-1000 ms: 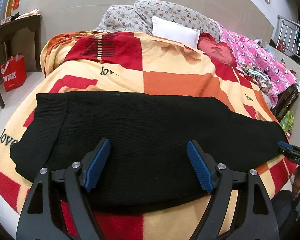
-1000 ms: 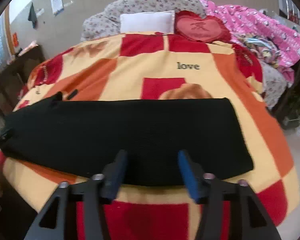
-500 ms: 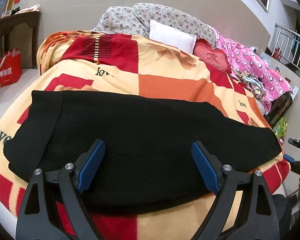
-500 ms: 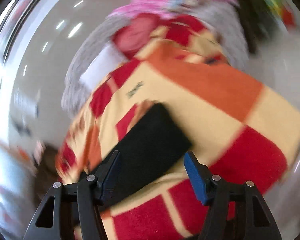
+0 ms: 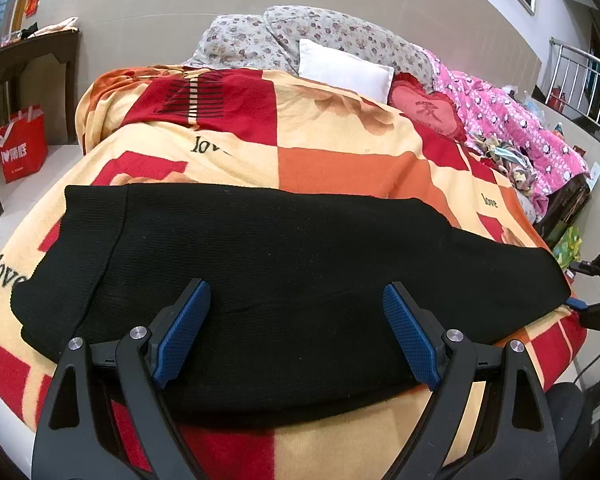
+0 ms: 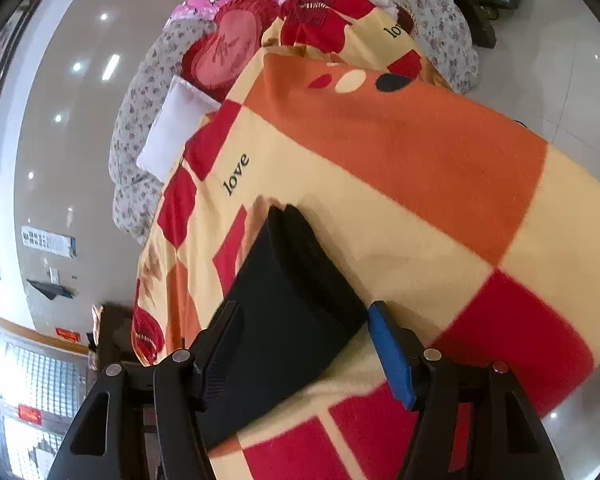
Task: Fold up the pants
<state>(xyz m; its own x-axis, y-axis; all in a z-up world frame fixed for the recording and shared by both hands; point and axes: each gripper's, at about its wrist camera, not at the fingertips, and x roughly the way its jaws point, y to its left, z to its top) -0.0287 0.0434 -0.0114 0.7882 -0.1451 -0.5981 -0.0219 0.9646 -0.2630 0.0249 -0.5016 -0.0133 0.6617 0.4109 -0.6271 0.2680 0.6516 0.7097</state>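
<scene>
The black knit pants (image 5: 284,264) lie flat and lengthwise across the near side of the bed, waistband to the left. My left gripper (image 5: 296,336) is open and empty, hovering over the pants' near edge around the middle. My right gripper (image 6: 304,348) is open, rolled sideways, with its jaws on either side of the pants' leg end (image 6: 300,300). It also shows at the far right of the left wrist view (image 5: 592,304), at the leg end.
The bed is covered by a red, orange and cream checked blanket (image 5: 340,160). A white pillow (image 5: 344,72), a red heart cushion (image 5: 424,112) and pink bedding (image 5: 516,128) lie at the head. A dark table (image 5: 24,64) and a red bag (image 5: 22,148) stand at the left.
My right gripper swung from the pants' near edge to the leg end and rolled sideways around it. My left gripper stayed open, drawing back slightly.
</scene>
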